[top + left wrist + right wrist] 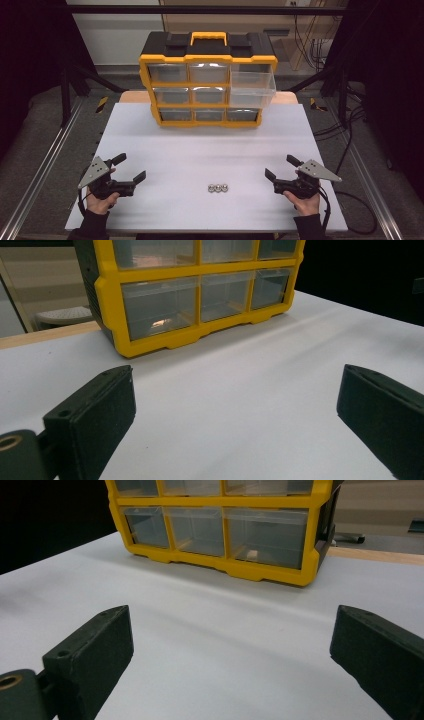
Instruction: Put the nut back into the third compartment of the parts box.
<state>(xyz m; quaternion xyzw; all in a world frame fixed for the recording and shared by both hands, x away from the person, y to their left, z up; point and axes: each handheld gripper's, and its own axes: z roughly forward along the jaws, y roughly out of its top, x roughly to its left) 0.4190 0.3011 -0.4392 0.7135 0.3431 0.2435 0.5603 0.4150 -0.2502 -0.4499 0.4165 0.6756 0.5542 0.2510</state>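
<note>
A yellow and black drawer organiser (207,80) stands at the far middle of the white table (165,150). Its top right clear drawer (252,88) is pulled out toward me. Three small silver nuts (218,188) lie in a row near the front edge. My left gripper (129,168) rests at the front left, open and empty, its jaws pointing toward the organiser (200,295). At the front right my right gripper (281,167) is likewise open with nothing between its jaws, facing the organiser (225,530).
A wooden board (135,96) shows behind the white table top. Metal frame rails (45,165) run along both sides, and black cables (350,135) lie on the floor to the right.
</note>
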